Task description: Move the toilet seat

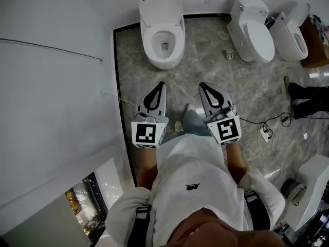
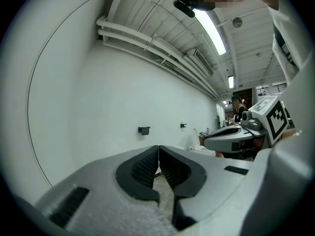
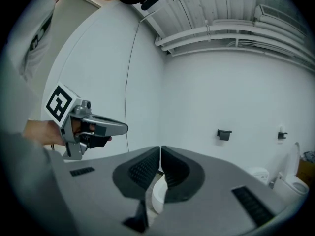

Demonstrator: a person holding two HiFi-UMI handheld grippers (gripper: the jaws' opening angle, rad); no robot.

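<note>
A white toilet (image 1: 162, 35) stands against the back wall in the head view, its bowl uncovered and its lid raised behind. The seat ring (image 1: 150, 39) lies down around the bowl. My left gripper (image 1: 162, 84) and right gripper (image 1: 201, 84) are held side by side above the stone floor, short of the toilet and pointing toward it, both shut and empty. In the left gripper view the left gripper (image 2: 158, 147) has its pads together, with the right gripper (image 2: 231, 134) beside it. The right gripper (image 3: 160, 148) is likewise shut, and part of the white toilet (image 3: 158, 196) shows below its jaws.
Two more white toilets (image 1: 253, 31) (image 1: 291, 34) stand at the back right. A power strip (image 1: 266, 133) with cables lies on the floor to my right. Another person's dark legs (image 1: 308, 99) are at the right edge. A white wall (image 1: 56, 86) runs along my left.
</note>
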